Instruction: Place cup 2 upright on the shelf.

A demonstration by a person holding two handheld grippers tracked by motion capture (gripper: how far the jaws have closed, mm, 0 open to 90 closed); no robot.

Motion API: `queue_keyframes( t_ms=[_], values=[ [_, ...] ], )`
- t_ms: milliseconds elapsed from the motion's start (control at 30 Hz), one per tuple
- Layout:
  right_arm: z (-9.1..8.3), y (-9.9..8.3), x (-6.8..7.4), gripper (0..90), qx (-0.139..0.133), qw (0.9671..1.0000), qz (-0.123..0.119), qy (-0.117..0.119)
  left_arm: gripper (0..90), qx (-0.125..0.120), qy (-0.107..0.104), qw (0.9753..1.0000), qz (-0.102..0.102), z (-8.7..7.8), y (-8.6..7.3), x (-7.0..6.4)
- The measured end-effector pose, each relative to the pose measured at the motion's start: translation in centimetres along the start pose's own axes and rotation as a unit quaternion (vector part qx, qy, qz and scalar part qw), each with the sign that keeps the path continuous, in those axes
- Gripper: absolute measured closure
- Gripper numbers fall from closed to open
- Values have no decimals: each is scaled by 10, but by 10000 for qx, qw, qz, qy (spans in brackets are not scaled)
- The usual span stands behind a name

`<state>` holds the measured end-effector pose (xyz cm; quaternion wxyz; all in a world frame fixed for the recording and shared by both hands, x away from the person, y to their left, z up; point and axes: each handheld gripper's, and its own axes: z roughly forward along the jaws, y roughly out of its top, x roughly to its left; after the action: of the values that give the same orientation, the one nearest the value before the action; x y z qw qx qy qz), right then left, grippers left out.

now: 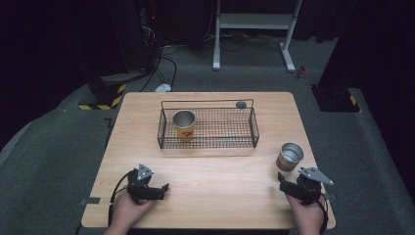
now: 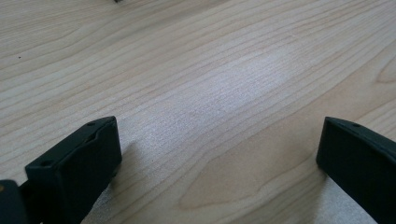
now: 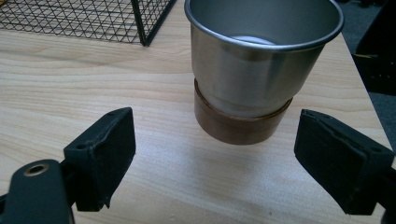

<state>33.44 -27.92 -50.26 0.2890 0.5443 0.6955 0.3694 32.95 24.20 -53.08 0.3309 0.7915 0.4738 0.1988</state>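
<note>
My right claw sits with jaws wide apart, low in the frame, and the steel cup stands upright just past them, top centre, untouched. In the high view that cup is at lower right, outside the basket. My left claw gapes over bare table.

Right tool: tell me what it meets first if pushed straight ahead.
Probably the brown-banded steel cup, standing upright on the wooden table directly between the open jaws of the right tool; the gap looks short.
</note>
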Motion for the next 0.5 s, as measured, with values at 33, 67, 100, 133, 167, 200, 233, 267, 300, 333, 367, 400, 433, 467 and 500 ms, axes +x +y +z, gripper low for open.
queue_keyframes(
  t_ms=[33,67,100,133,167,200,233,267,300,333,367,400,433,467,500],
  values=[
    [1,1,0,127,4,10000,-9,-6,3,-2,0,10000,-1,0,0,0],
    [2,1,0,127,-10,10000,-7,-14,3,-2,-1,10000,0,0,0,0],
    [2,2,-1,127,1,10000,-16,4,3,-4,4,10000,-3,0,0,0],
    [3,3,-1,127,-9,10000,-36,12,3,-3,1,10000,1,0,0,0],
    [4,4,-1,126,-5,10000,-38,7,3,-3,5,10000,6,0,0,0],
    [5,4,0,126,-5,10000,-48,5,3,-6,4,10000,-3,0,0,0],
    [5,5,0,126,8,10000,-46,-2,3,-6,6,10000,-2,0,0,0],
    [6,6,-1,126,5,10000,-90,-20,3,-5,3,10000,1,0,0,0],
    [7,6,-1,126,-7,10000,-59,-40,3,-7,4,10000,6,0,0,0],
    [7,7,-2,126,-16,10000,-30,-33,3,-4,6,10000,16,0,0,0],
    [8,8,-3,126,-20,10000,-18,-42,3,-2,6,10000,14,0,0,0],
    [8,8,-4,126,-31,10000,-24,-56,3,-3,6,10000,16,0,0,0],
    [9,9,-4,126,-30,10000,-10,-88,3,-3,4,10000,14,0,0,0],
    [9,10,-6,126,-40,10000,6,-90,3,-3,4,10000,22,0,0,1],
    [10,10,-7,126,-31,10000,43,-83,4,-1,-5,10000,7,0,0,1]
  ],
)
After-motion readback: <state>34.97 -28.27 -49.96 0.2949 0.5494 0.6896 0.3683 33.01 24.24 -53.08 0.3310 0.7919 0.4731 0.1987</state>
